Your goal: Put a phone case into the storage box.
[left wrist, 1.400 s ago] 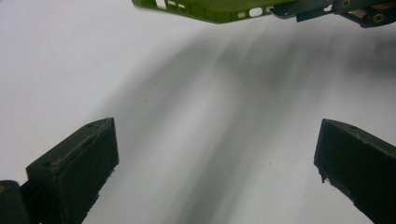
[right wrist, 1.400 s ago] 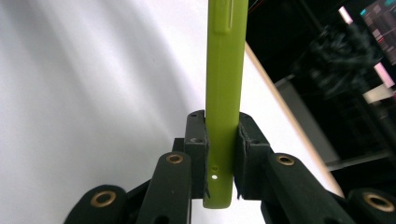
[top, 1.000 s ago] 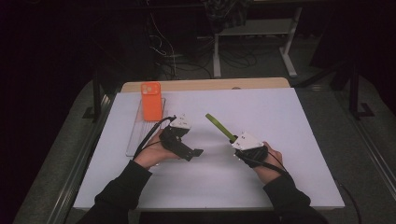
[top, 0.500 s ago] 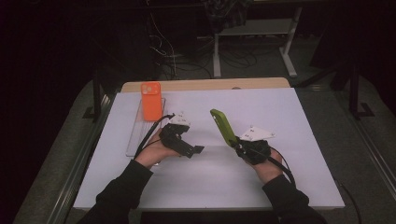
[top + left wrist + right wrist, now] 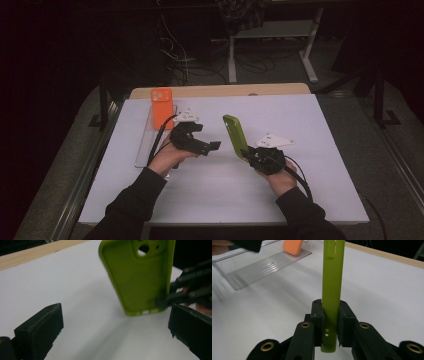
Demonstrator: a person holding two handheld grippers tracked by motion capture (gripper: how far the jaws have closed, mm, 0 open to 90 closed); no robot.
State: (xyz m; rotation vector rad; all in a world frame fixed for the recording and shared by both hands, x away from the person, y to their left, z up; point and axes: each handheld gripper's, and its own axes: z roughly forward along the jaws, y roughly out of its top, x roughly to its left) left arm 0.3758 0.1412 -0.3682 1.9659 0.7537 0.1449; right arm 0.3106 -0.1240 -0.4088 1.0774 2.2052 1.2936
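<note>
Your right gripper [image 5: 329,322] clamps the smooth, matte green phone case [image 5: 332,290] by its thin edge; your left gripper [image 5: 115,332] gapes wide, blocky black jaws empty.

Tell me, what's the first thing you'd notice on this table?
The bright green phone case, held up off the white table near its middle, pinched at its bottom edge by the right gripper. Next comes the orange phone on a clear tray at the far left, with the left gripper open beside it.
</note>
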